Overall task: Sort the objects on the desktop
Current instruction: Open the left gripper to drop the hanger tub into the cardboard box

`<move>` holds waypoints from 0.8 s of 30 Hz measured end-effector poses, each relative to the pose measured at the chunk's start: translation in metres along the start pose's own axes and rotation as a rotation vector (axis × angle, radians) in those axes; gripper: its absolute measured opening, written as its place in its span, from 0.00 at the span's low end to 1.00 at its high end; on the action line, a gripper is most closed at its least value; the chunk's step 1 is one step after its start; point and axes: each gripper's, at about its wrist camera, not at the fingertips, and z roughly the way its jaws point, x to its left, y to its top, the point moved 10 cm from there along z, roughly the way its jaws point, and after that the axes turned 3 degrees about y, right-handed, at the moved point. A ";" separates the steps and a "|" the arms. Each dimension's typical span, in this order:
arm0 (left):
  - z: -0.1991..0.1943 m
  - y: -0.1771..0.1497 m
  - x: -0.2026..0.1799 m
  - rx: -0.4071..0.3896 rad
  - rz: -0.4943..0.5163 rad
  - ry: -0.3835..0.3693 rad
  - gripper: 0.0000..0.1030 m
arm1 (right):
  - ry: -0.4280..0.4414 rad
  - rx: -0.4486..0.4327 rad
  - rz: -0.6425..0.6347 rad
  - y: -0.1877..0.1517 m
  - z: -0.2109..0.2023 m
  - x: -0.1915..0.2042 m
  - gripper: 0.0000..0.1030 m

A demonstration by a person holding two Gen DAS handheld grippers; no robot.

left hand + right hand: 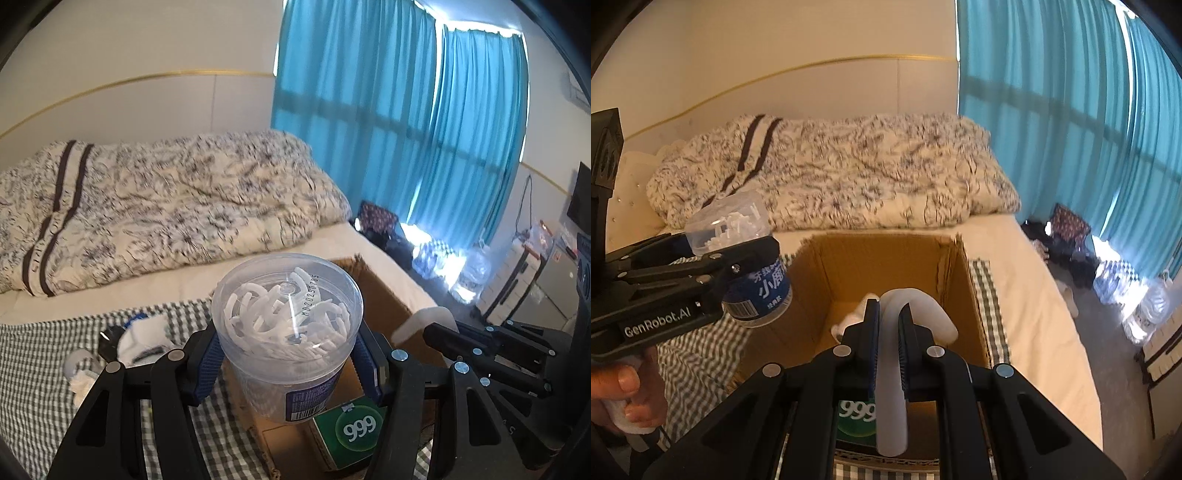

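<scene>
My left gripper (290, 363) is shut on a clear plastic tub of white floss picks (288, 325) with a blue label, held above the left rim of an open cardboard box (849, 266). The same tub (738, 236) and left gripper (738, 258) show at the left of the right wrist view. My right gripper (889, 325) is shut on a curved white plastic piece (916, 306), held over the box's opening. Inside the box lie a green "999" carton (351, 432) and a small white object (855, 317).
The box stands on a grey checked cloth (33, 387) spread on a bed. White and blue items (142, 339) lie on the cloth left of the box. A patterned quilt (849, 170) is piled behind. Blue curtains (399, 110) and floor clutter fill the right side. A hand (624, 387) grips the left handle.
</scene>
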 end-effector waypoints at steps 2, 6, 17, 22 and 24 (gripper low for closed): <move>0.012 -0.008 -0.005 0.030 0.009 -0.005 0.61 | 0.001 0.024 0.009 -0.006 0.008 -0.004 0.09; 0.032 -0.022 -0.009 0.087 0.019 -0.012 0.61 | -0.001 0.065 0.025 -0.017 0.023 -0.009 0.09; 0.055 -0.041 -0.014 0.175 0.027 -0.017 0.63 | -0.002 0.125 0.059 -0.034 0.040 -0.015 0.19; 0.050 -0.036 -0.010 0.157 0.032 -0.001 0.74 | -0.014 0.095 0.083 -0.029 0.034 -0.016 0.50; 0.046 -0.031 -0.007 0.145 0.031 -0.003 0.77 | -0.026 0.082 0.083 -0.026 0.030 -0.017 0.53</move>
